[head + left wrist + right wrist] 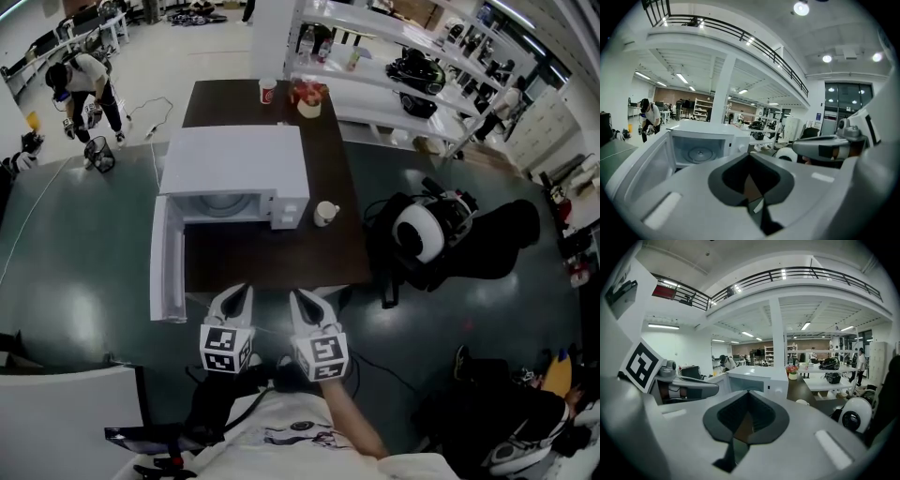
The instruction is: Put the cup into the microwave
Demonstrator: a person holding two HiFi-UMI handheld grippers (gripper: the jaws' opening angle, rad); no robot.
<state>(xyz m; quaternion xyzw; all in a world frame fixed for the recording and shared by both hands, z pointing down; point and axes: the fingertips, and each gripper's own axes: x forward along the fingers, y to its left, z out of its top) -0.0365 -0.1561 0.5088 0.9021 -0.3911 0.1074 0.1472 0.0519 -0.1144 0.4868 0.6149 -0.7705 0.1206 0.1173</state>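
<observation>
Your left gripper (pixel 240 294) and right gripper (pixel 300 298) hover at the near edge of the desk (pixel 281 267), both jaws closed on nothing. The cup (pixel 325 214) stands well ahead of them, just right of the open microwave (pixel 234 159).

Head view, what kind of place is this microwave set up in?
Probably a big open lab or workshop, not a kitchen: the microwave sits on a dark table on an open floor, white shelves hold equipment, and a railed balcony runs overhead.
</observation>
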